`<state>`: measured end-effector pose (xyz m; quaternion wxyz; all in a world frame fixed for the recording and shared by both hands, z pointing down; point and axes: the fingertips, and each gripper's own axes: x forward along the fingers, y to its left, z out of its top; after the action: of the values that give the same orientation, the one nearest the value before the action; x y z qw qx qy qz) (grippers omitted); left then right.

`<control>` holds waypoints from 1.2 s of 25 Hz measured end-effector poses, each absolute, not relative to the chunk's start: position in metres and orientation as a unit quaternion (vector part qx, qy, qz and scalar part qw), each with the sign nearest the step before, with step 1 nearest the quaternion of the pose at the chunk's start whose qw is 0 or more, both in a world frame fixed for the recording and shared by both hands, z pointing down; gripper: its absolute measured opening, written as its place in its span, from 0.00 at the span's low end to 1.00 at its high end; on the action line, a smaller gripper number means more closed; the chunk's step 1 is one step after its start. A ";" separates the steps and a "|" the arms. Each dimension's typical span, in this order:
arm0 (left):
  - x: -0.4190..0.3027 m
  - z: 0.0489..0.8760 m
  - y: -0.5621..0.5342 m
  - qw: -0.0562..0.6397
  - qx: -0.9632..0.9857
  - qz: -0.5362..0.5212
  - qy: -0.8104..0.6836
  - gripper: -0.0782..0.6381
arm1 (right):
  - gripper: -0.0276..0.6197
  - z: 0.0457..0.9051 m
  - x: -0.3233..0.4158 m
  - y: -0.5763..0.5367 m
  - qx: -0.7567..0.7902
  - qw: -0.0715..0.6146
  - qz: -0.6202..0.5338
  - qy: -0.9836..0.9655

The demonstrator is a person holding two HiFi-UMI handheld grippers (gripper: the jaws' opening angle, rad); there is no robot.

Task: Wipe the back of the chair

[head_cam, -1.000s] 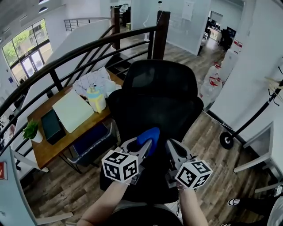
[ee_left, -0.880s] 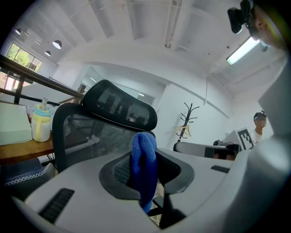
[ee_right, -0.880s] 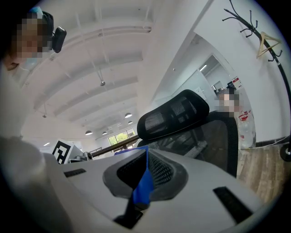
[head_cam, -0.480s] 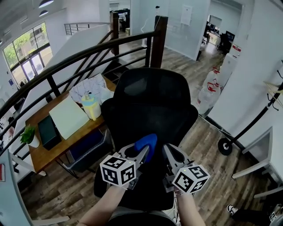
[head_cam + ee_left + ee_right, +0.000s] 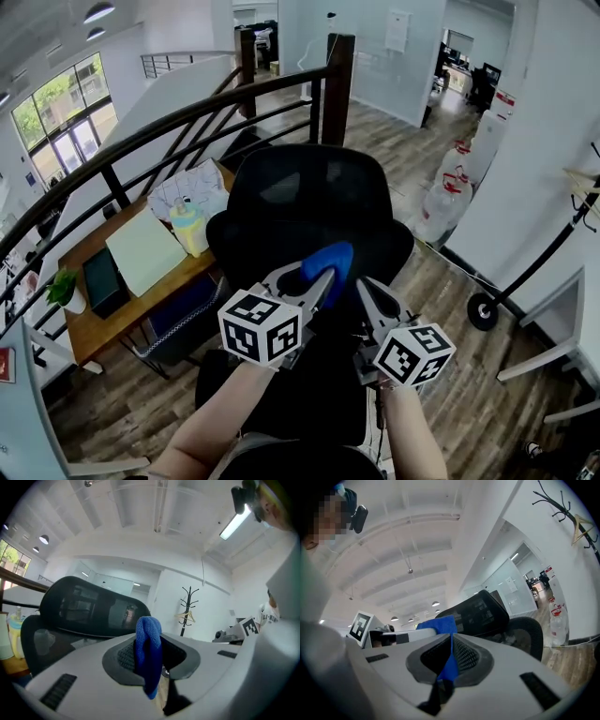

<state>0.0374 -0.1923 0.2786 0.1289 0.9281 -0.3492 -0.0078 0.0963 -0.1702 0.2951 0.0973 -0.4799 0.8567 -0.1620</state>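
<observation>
The black mesh-backed office chair [image 5: 309, 211] stands right in front of me; its back also shows in the left gripper view [image 5: 89, 611] and the right gripper view [image 5: 480, 613]. A blue cloth [image 5: 330, 261] is bunched against the lower chair back. My left gripper [image 5: 319, 281] is shut on it, and the cloth [image 5: 148, 658] hangs between the pads. Just to its right, my right gripper [image 5: 364, 286] has its jaws closed on a blue strip of the cloth [image 5: 451, 660]. The cloth's contact with the chair is hidden.
A wooden desk [image 5: 94, 319] with a pale folder [image 5: 145, 248], a bottle [image 5: 190, 228] and a potted plant [image 5: 64, 286] stands to the left below a black railing [image 5: 187, 108]. Water jugs [image 5: 450, 187] and a black wheeled stand [image 5: 483, 309] are on the right.
Both grippers and the blue cloth have moved up the chair back, after dipping slightly half a second ago. The jaws have stayed closed.
</observation>
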 end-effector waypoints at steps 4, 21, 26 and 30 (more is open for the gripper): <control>0.059 0.251 -0.212 0.105 0.937 -0.016 -0.334 0.24 | 0.09 0.274 0.111 -0.188 -0.488 0.122 -0.147 0.852; 0.126 0.226 -0.285 0.126 0.946 -0.010 -0.299 0.24 | 0.09 0.260 0.162 -0.222 -0.523 0.120 -0.119 0.835; 0.129 0.232 -0.301 0.134 0.938 -0.007 -0.320 0.24 | 0.09 0.266 0.160 -0.225 -0.520 0.120 -0.127 0.836; 0.124 0.232 -0.310 0.135 0.933 -0.004 -0.333 0.24 | 0.09 0.268 0.155 -0.232 -0.514 0.107 -0.120 0.843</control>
<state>0.1240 -0.3104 0.2320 0.1352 0.9332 -0.3329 -0.0042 0.1546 -0.2319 0.2677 0.1068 -0.5136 0.8428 -0.1203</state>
